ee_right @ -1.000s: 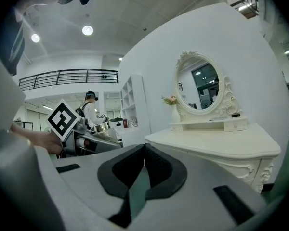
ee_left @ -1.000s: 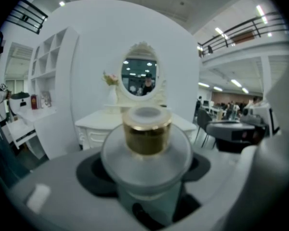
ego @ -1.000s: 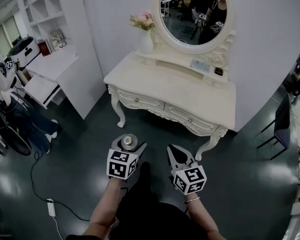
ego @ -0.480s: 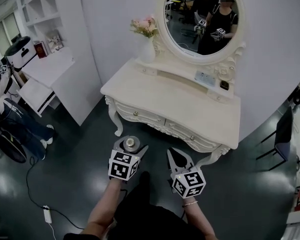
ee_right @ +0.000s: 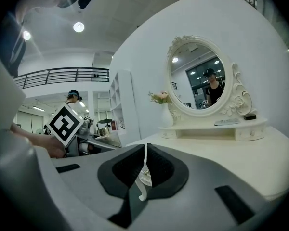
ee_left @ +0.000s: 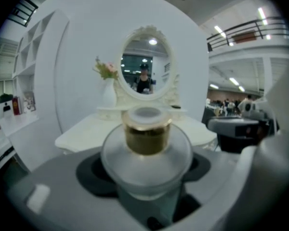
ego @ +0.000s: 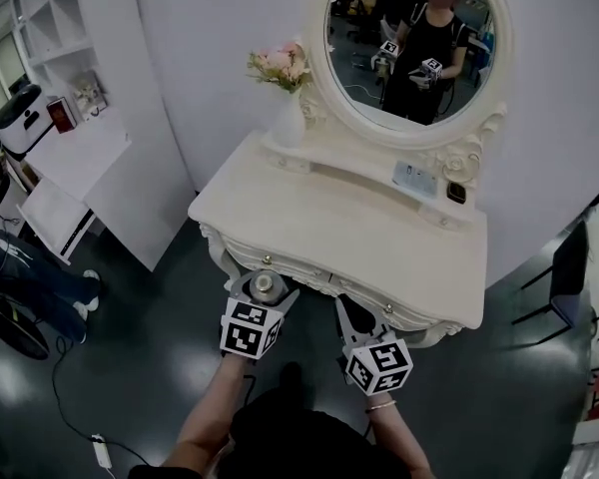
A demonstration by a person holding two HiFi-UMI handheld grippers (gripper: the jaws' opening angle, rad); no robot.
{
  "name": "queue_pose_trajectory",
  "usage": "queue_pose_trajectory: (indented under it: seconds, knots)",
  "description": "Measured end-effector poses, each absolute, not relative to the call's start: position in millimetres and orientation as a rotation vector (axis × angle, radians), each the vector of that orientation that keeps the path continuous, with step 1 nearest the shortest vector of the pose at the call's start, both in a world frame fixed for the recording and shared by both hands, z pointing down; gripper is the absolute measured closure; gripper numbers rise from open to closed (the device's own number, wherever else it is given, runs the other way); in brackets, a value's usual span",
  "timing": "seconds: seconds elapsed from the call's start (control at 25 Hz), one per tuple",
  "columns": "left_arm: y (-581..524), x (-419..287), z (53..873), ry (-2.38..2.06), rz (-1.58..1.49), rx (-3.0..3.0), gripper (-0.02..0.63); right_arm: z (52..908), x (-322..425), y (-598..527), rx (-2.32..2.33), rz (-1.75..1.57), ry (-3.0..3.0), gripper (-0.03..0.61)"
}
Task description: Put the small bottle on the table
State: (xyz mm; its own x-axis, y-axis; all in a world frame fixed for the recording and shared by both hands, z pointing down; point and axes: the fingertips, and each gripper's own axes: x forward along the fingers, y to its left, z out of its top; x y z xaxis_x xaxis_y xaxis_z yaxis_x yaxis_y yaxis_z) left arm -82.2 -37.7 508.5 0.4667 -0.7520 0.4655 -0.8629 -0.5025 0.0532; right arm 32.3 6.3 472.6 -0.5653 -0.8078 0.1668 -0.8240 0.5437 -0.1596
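Left gripper view puts the small bottle (ee_left: pixel 146 143) right in front of us: a rounded clear-glass body with a gold collar and a pale cap, standing upright between the jaws. The jaws are parted only as far as the bottle's width and press on it from both sides.

In the head view we see the left gripper (ego: pixel 265 279) carrying the bottle in the air, just short of the front edge of the white dressing table (ego: pixel 359 238). The tabletop lies ahead of and beyond the jaws.

Our right gripper (ego: pixel 348 305) hangs just beside the left one, to its right, also at the table's front edge. In the right gripper view its jaws are pressed together to a thin seam, with nothing between them.

Farther ahead of both grippers, at the back of the table, an oval mirror (ego: pixel 411 38) rises. A white vase of pink flowers (ego: pixel 284 93) stands beside it, ahead of the left gripper.
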Motion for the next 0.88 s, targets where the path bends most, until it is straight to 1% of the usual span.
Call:
queue_pose_trajectory:
  seconds: [0.32, 0.88]
  knots:
    - [-102.5, -85.5, 510.2, -1.322, 0.572, 2.478, 0.276, 470.0, 21.3, -54.1, 1.489, 0.335, -2.668, 0.574]
    - [-158.9, -76.0, 520.6, -1.24, 0.61, 2.518, 0.276, 476.9, 23.2, -106.7, 1.535, 0.341, -2.613, 0.572]
